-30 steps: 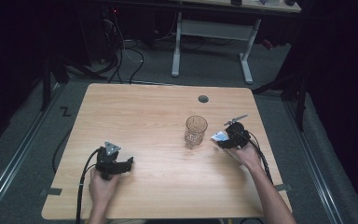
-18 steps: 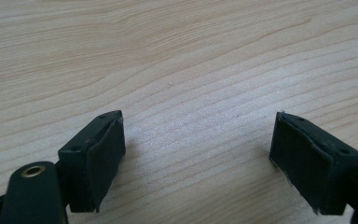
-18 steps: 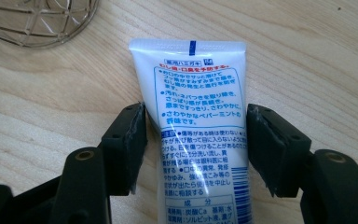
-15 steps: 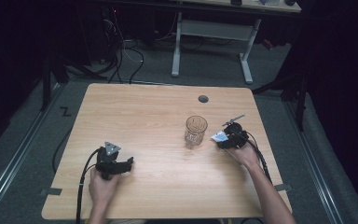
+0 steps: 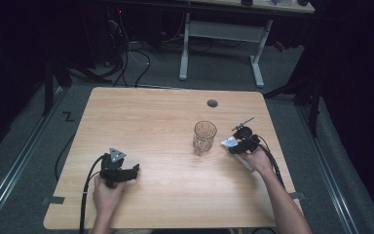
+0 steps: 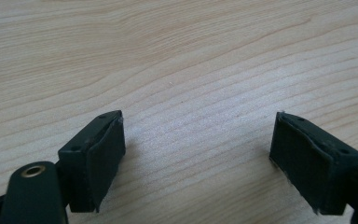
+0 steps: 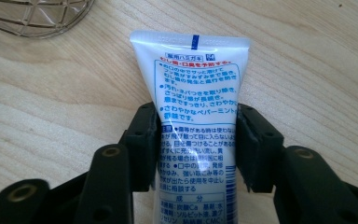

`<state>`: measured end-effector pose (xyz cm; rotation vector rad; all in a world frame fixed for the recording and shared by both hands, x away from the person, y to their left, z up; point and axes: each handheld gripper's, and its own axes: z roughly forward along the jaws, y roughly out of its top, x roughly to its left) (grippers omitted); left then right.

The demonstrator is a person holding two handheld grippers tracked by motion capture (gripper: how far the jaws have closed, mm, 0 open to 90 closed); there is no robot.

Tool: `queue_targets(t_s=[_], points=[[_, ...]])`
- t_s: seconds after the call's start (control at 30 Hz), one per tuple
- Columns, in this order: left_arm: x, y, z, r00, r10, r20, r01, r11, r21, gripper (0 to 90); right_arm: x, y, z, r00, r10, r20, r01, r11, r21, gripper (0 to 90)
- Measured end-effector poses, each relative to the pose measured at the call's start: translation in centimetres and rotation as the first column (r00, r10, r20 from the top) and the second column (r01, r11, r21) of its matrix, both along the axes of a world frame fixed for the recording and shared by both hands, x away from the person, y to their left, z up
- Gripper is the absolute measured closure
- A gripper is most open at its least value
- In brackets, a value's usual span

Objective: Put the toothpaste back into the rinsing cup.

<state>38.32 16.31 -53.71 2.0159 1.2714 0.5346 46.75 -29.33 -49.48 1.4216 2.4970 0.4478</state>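
The right hand-held gripper (image 5: 239, 144) sits near the right edge of the tabletop (image 5: 165, 112), and its two jaws pinch a white tube (image 7: 196, 121) with blue writing on it. In the right gripper view the tube runs straight out between the jaws, long way forward, with its flat sealed end pointing away from the hand. The glass (image 5: 204, 136) stands upright just beside that end, toward the middle of the tabletop, a little apart from the tube. So the glass lies ahead of the right hand-held gripper, in the same line the tube points, and the right hand is much nearer to it than the left hand. My guess is that the tube is meant to go into the glass, and for that its end must lift above the rim. The left hand-held gripper (image 5: 118, 168) rests near the front left corner of the tabletop, well apart from the glass, with its jaws spread wide over bare wood and holding nothing. Compared with a moment ago, the right hand-held gripper and tube have slid a bit closer to the front edge, while the left one has not moved.
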Motion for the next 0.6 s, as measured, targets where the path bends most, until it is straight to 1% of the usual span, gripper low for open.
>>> queue_targets(t_s=[0.03,0.13,0.2,0.37,0.6], points=[[0.0,0.0,0.0,1.0000,0.000,0.000,0.000,1.0000,0.000,18.0,0.0,0.0,0.0,1.0000,0.000,0.000,0.000,1.0000,0.000,56.0],[0.0,0.0,0.0,1.0000,0.000,0.000,0.000,1.0000,0.000,18.0,0.1,0.1,0.3,0.9999,0.008,-0.009,-0.008,0.9999,-0.010,60.2],[0.0,0.0,0.0,1.0000,0.000,0.000,0.000,1.0000,0.000,18.0,0.0,0.1,0.5,0.9998,0.014,-0.012,-0.014,0.9999,-0.008,63.7],[0.0,0.0,0.0,1.0000,0.000,0.000,0.000,1.0000,-0.001,18.0,-0.1,-0.2,0.8,0.9998,0.015,-0.012,-0.015,0.9999,0.006,66.2],[0.0,0.0,0.0,1.0000,0.000,0.000,0.000,1.0000,-0.001,18.0,-0.4,-0.2,1.1,0.9996,0.027,-0.004,-0.027,0.9990,0.036,67.0]])
